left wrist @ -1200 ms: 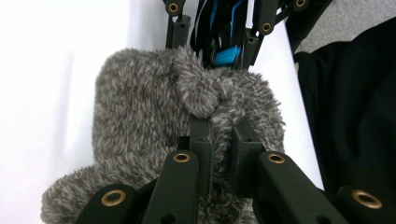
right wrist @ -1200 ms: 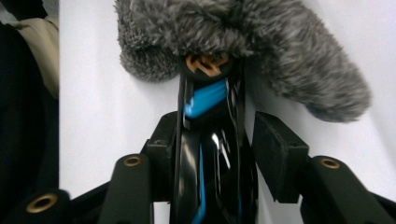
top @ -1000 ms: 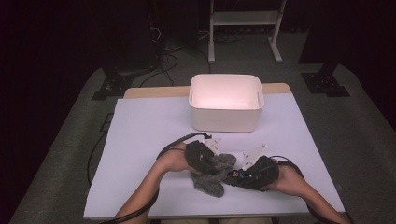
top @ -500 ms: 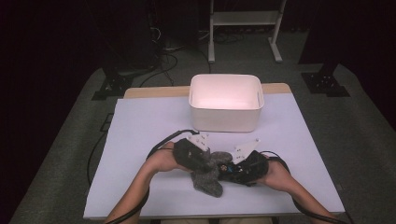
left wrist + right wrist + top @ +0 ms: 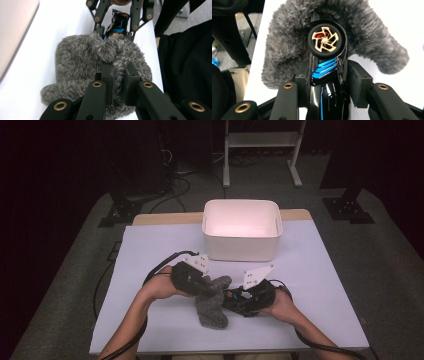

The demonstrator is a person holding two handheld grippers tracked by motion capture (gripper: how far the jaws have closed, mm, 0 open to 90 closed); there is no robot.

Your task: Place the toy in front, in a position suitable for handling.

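My left tool (image 5: 117, 82) is clamped shut on a fold of the grey fuzzy sock (image 5: 100, 65), with the fleece bunched between its pads, and my right tool (image 5: 329, 82) grips the black toy car (image 5: 328, 75) by its flanks, just behind a gold-spoked wheel (image 5: 325, 39). Both things sit low over the white surface (image 5: 150, 250), on my side of the white bin (image 5: 242, 230), and from the high view the left tool (image 5: 192, 279) and the right tool (image 5: 247, 299) face each other with the sock (image 5: 212, 302) draped between them. The car's nose is tucked against the sock's opening, so I judge the work to be feeding the car into it. The sock looks soft, light and floppy: it gives no resistance and sags wherever I do not hold it, so the cuff edge is the place to pinch, since a grip farther down would close the mouth. The pile is fluffy enough that a thin pinch could slide off, so a good fold of fabric between the pads seems safer. The car looks rigid, glossy and probably slick on its painted body; holding across the sides near the wheels, as now, seems steadier than gripping the smooth roof. Its wheels may snag in the fibres on the way in.
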